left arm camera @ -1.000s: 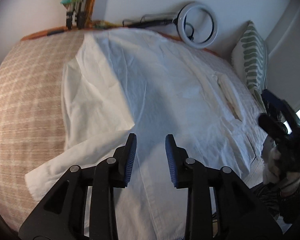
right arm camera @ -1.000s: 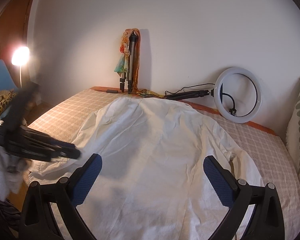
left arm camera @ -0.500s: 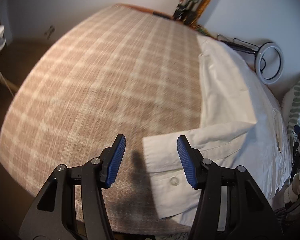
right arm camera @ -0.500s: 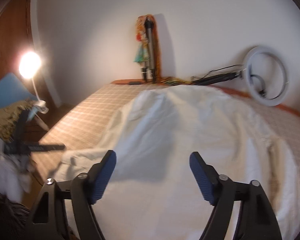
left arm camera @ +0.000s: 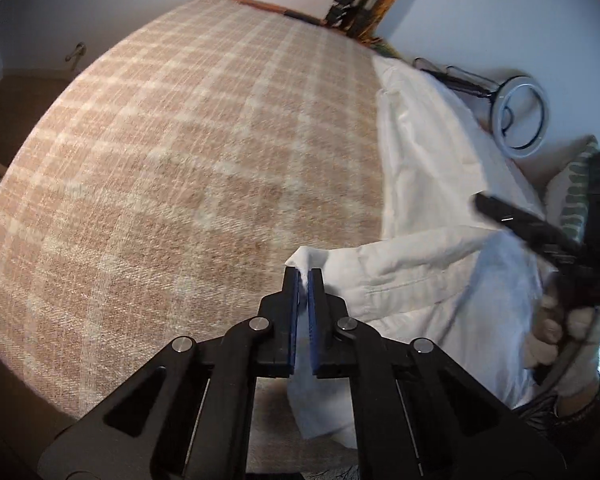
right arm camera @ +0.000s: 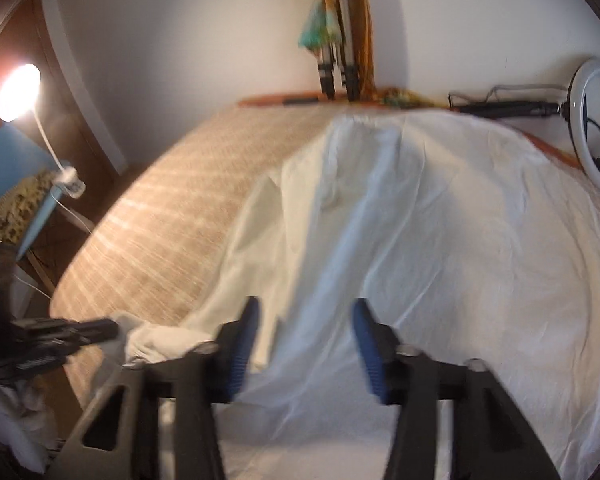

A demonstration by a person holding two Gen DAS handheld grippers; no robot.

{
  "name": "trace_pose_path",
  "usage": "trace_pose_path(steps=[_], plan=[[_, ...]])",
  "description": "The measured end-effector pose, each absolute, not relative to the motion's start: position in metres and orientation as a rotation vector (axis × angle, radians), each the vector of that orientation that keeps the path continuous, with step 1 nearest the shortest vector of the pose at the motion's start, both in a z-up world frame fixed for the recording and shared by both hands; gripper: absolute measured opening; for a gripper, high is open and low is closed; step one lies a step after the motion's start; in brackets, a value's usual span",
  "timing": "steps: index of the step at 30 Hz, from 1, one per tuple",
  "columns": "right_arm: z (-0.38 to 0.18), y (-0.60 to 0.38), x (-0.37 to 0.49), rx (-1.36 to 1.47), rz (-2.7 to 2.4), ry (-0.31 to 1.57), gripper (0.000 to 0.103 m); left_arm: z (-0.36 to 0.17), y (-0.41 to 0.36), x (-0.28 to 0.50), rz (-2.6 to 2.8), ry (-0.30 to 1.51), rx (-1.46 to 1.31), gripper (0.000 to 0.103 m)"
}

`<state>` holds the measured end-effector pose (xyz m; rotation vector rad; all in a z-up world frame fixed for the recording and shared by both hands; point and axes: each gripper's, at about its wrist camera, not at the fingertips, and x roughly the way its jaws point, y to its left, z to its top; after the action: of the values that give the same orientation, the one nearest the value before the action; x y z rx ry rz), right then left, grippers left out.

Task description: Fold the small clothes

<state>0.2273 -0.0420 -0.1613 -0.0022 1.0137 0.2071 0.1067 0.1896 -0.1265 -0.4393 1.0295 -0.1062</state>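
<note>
Spread flat on checked bed cover [left arm camera: 172,168]: white shirt [right arm camera: 440,220], no fold done yet, only sleeve cuff [left arm camera: 312,258] pinched tight in left gripper [left arm camera: 303,276], right gripper [right arm camera: 304,340] closing over shirt body with nothing caught yet.

shirt [right arm camera: 440,240] lies on bed [left arm camera: 160,180]; ring light [right arm camera: 596,128] behind it.
</note>
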Motion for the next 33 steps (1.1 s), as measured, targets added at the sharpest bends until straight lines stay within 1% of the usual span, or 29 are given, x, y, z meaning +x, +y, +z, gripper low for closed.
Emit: trace_pose_path(steps=[4,6,8,11,14,16,17,18,19,20,23,24,25,26,27,31,33], plan=[[-0.173,-0.061,0.230,0.012,0.179,1.051,0.029,-0.097,0.177,0.092,-0.212,0.955,-0.433,0.002],[-0.174,-0.069,0.229,0.020,0.165,1.058,0.029,-0.085,0.165,0.086,-0.285,0.933,-0.429,0.002],[-0.175,-0.074,0.228,0.026,0.152,1.056,0.029,-0.074,0.143,0.076,-0.365,0.909,-0.364,0.002],[-0.171,-0.083,0.224,0.039,0.142,1.053,0.032,-0.068,0.105,0.060,-0.515,0.916,-0.288,0.002],[-0.167,-0.090,0.224,0.051,0.131,1.051,0.035,-0.074,0.072,0.048,-0.634,0.965,-0.230,0.002],[-0.163,-0.094,0.223,0.075,0.144,1.050,0.039,-0.079,0.056,0.043,-0.691,1.012,-0.203,0.002],[-0.162,-0.097,0.222,0.088,0.152,1.048,0.044,-0.081,0.053,0.042,-0.706,1.025,-0.203,0.002],[-0.160,-0.099,0.221,0.106,0.167,1.045,0.048,-0.081,0.052,0.041,-0.719,1.032,-0.208,0.005],[-0.158,-0.100,0.220,0.121,0.180,1.043,0.057,-0.081,0.054,0.042,-0.728,1.030,-0.217,0.006],[-0.156,-0.101,0.220,0.136,0.193,1.037,0.061,-0.077,0.059,0.043,-0.732,1.013,-0.240,0.006],[-0.151,-0.100,0.219,0.166,0.236,1.026,0.061,-0.068,0.085,0.046,-0.719,0.961,-0.340,0.006],[-0.150,-0.099,0.219,0.165,0.246,1.026,0.061,-0.065,0.091,0.045,-0.715,0.945,-0.353,0.012],[-0.149,-0.097,0.219,0.163,0.253,1.027,0.061,-0.062,0.096,0.047,-0.680,0.926,-0.335,0.025],[-0.149,-0.095,0.219,0.162,0.261,1.029,0.061,-0.061,0.099,0.049,-0.601,0.907,-0.303,0.034],[-0.150,-0.093,0.219,0.160,0.272,1.033,0.061,-0.064,0.104,0.055,-0.525,0.914,-0.290,0.045],[-0.161,-0.082,0.218,0.124,0.282,1.084,0.060,-0.102,0.128,0.095,-0.312,1.056,-0.332,0.045],[-0.168,-0.079,0.217,0.137,0.297,1.126,0.058,-0.116,0.128,0.109,-0.304,1.106,-0.336,0.045]])
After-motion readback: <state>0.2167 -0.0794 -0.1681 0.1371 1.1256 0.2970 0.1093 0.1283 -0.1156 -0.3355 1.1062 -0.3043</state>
